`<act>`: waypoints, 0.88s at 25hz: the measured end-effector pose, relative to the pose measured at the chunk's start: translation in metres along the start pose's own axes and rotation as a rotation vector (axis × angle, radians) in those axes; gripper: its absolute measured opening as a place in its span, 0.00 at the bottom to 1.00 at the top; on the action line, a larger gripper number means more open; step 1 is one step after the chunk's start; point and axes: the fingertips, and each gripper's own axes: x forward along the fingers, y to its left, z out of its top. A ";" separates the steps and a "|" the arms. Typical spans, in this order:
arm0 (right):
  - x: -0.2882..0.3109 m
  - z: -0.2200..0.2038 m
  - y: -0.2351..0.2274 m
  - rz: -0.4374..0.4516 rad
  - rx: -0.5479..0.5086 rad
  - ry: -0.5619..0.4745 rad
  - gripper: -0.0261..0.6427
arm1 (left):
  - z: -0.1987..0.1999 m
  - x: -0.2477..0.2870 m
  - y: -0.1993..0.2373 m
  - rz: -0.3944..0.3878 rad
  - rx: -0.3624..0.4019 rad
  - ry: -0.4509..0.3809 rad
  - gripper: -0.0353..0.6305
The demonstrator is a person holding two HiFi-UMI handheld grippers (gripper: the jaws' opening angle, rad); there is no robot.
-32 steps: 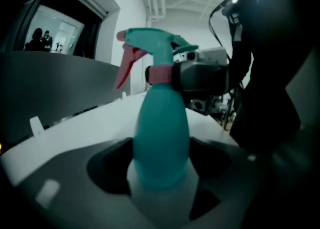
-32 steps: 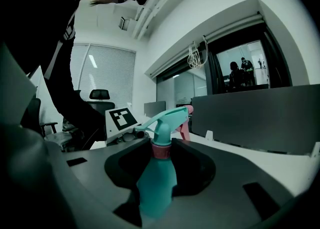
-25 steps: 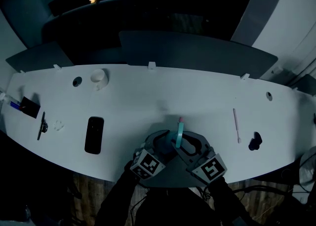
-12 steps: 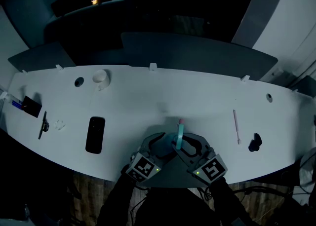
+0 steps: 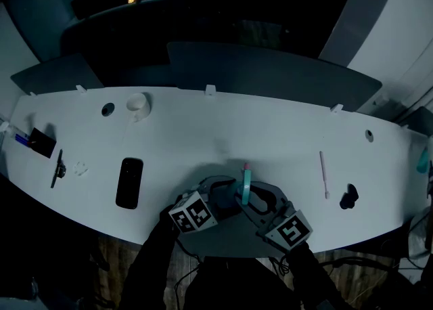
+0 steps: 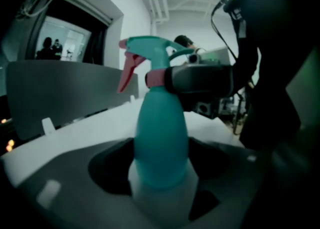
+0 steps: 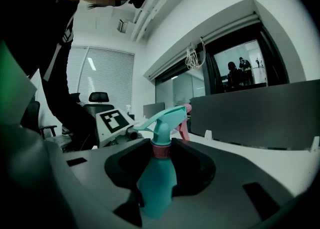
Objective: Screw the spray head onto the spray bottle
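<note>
A teal spray bottle (image 5: pixel 246 187) with a teal spray head and pink trigger stands upright near the white table's front edge (image 5: pixel 352 234), between both grippers. In the left gripper view its rounded body (image 6: pixel 161 143) fills the space between the jaws of my left gripper (image 6: pixel 160 173), which is shut on it. The right gripper's dark finger (image 6: pixel 200 80) sits against the pink collar (image 6: pixel 156 78) under the spray head (image 6: pixel 150 53). In the right gripper view the collar (image 7: pixel 161 150) lies between the jaws of my right gripper (image 7: pixel 160 168), which is shut on it.
A black phone (image 5: pixel 129 183) lies left of the grippers, a white cup (image 5: pixel 137 105) at the back left. A pink pen (image 5: pixel 324 172) and a small black object (image 5: pixel 348 195) lie to the right. A dark partition (image 5: pixel 270 72) runs behind the table.
The left gripper's marker cube has swung left and slightly up in the head view. The bottle and the right gripper have stayed in place.
</note>
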 end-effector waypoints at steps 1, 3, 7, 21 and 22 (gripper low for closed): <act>-0.001 0.000 -0.001 -0.019 -0.002 -0.004 0.22 | 0.001 0.001 0.002 0.068 -0.024 -0.022 0.58; -0.002 -0.001 -0.003 -0.057 -0.013 -0.007 0.22 | 0.000 0.002 0.004 0.216 -0.069 -0.054 0.58; -0.002 -0.001 -0.003 -0.094 -0.032 0.010 0.22 | 0.001 0.003 0.007 0.459 -0.119 -0.030 0.58; -0.001 -0.001 -0.001 -0.004 -0.018 0.018 0.22 | -0.004 0.002 0.001 -0.153 -0.087 0.020 0.60; -0.001 -0.001 -0.003 -0.004 -0.016 0.019 0.22 | -0.003 0.004 0.001 -0.159 -0.081 0.017 0.60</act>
